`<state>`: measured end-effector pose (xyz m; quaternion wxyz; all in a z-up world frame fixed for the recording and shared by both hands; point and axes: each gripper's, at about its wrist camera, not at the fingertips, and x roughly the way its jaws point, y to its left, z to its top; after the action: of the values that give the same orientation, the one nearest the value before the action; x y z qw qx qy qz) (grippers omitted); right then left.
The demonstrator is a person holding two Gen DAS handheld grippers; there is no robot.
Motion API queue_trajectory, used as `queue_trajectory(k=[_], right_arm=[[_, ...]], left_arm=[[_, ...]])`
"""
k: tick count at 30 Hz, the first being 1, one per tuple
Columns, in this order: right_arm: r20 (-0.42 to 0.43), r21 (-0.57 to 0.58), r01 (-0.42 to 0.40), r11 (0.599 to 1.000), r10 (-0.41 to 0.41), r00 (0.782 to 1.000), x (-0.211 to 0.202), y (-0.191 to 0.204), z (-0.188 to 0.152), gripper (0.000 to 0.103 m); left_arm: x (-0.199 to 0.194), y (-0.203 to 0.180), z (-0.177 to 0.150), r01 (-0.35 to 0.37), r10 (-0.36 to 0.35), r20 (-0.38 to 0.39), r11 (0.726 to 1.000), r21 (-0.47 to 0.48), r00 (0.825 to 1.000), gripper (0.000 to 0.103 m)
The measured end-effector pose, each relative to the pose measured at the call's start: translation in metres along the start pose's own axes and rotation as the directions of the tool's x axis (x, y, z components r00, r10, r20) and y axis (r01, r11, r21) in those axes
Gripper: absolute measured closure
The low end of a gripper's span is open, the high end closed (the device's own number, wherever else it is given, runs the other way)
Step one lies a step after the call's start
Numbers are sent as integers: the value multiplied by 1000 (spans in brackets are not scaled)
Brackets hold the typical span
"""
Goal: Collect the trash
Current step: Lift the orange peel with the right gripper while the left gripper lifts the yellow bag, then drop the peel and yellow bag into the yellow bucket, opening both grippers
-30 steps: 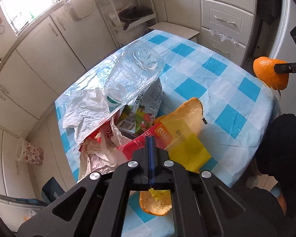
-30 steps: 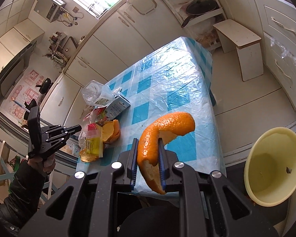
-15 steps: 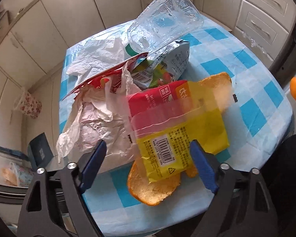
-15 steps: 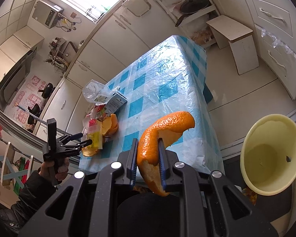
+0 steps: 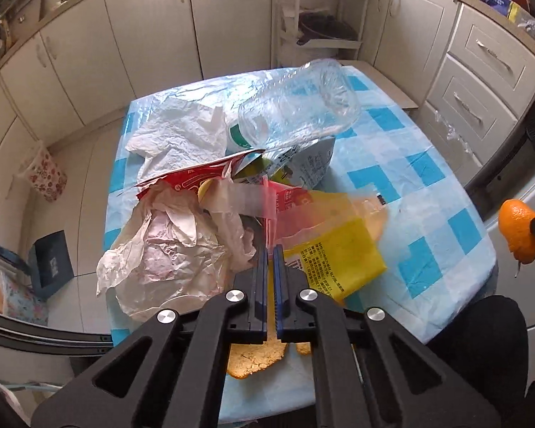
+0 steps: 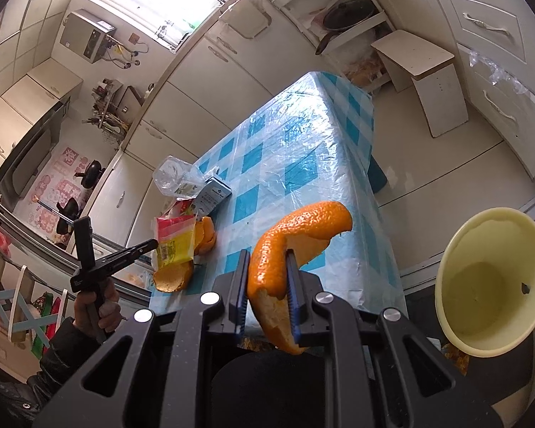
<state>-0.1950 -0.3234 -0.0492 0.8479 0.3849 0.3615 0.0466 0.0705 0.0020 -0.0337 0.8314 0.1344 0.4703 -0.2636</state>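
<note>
Left gripper (image 5: 270, 249) pinches wrapper (image 5: 333, 249) edge, frame centre; thin hold may slip. Right gripper (image 6: 267, 260) clamps peel (image 6: 296, 228).

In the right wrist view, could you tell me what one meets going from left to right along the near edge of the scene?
Left gripper → yellow wrapper → orange peel in the right gripper → yellow bin.

Orange peels: three (image 6: 296, 249) (image 6: 171, 278) (image 6: 205, 237). Clear bottle (image 5: 296, 107): one. Yellow bin (image 6: 488, 285): one. Grippers: two (image 5: 270, 249) (image 6: 266, 255).
</note>
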Motion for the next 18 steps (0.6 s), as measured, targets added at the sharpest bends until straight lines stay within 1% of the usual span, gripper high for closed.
queue_trajectory(k=[2, 5, 8, 10, 14, 16, 18], right_arm=[[12, 5, 2, 1000, -2, 1000, -8, -3, -2, 83], [41, 7, 25, 1000, -25, 999, -27, -10, -5, 83], [75, 23, 66, 998, -68, 995, -49, -25, -8, 83], [93, 39, 115, 993, -118, 989, -63, -40, -10, 83], [100, 78, 207, 975, -214, 972, -79, -74, -16, 83], [83, 93, 247, 965, -254, 964, -78, -93, -19, 83], [57, 113, 273, 955, -281, 958, -69, -114, -21, 83]], left_arm=[[-15, -5, 3, 20, -20, 26, 1000, -8, 999, 100], [-42, -24, 7, 54, -54, 75, 998, 13, 996, 100], [-67, -57, 14, 100, -105, 117, 994, 54, 987, 100], [-76, -81, 18, 133, -143, 133, 988, 81, 981, 100], [-77, -141, 27, 211, -231, 131, 966, 150, 964, 100], [-68, -176, 30, 230, -255, 115, 954, 194, 960, 100], [-54, -209, 30, 254, -278, 81, 939, 231, 957, 100]])
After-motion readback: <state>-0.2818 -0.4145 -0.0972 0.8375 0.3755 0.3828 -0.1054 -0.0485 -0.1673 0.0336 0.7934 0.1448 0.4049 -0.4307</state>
